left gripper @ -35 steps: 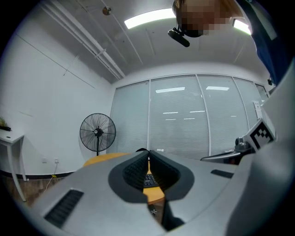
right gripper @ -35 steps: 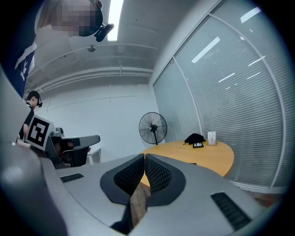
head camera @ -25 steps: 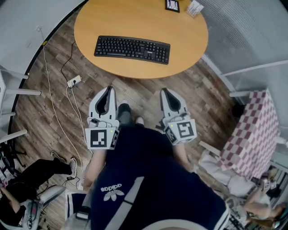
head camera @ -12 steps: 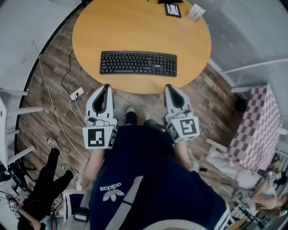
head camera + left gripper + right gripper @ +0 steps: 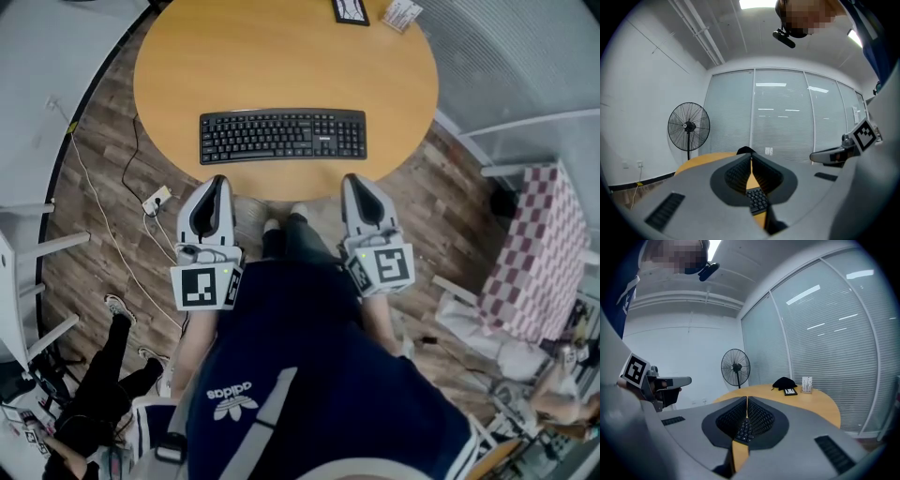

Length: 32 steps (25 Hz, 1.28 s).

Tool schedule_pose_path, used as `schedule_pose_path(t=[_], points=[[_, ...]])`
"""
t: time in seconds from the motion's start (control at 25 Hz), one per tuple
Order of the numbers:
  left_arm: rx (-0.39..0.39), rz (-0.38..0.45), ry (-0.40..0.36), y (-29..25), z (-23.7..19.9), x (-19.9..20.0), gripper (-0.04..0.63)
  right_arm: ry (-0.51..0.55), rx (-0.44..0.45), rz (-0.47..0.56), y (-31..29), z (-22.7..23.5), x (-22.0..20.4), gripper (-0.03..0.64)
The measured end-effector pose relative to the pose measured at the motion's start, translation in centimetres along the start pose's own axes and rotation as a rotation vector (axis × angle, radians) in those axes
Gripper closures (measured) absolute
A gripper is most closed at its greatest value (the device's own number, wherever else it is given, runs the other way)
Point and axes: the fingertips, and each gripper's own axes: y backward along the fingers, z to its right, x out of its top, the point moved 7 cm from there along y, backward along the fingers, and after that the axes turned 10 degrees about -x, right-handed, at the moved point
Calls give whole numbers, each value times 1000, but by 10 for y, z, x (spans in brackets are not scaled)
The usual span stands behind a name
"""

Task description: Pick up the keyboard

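At the far left of the head view I see a white power strip [image 5: 156,198] lying on the wood floor [image 5: 103,150], with thin cables trailing away from it. Just right of that is my left gripper [image 5: 218,178], pointing at the round wooden table [image 5: 281,56], its tip about level with the table's near edge. In the left gripper view the jaws meet at their tips with nothing between them, and keys show through the gap below the tips. The black keyboard [image 5: 282,136] lies flat on the table, long side across, close to the near edge and ahead of both grippers, touching neither. Right again is my right gripper [image 5: 352,178], parallel to the left one and also at the table's edge. Its own view shows the jaws pressed together and empty, again with keys visible through the gap under the tips. Farther back on the table, towards the right, sit a small dark framed item [image 5: 350,10] and a white card stand [image 5: 400,14]. At the far right of the head view hangs a red-and-white checked cloth [image 5: 530,253].
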Motion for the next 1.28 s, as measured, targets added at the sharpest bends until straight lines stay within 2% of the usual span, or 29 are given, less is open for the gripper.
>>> schedule_pose_path(t=[0.36,0.76,1.28], points=[[36,-6,-16,-48,-6,11,584,-6,29,-3,-46,34,10,609],[141,27,-39,-93,-13,21,584,11,83,5,-97,88,20,609],[183,-37,-15,-110,-19,8,584,1,99,-63,-108,112,7,609]])
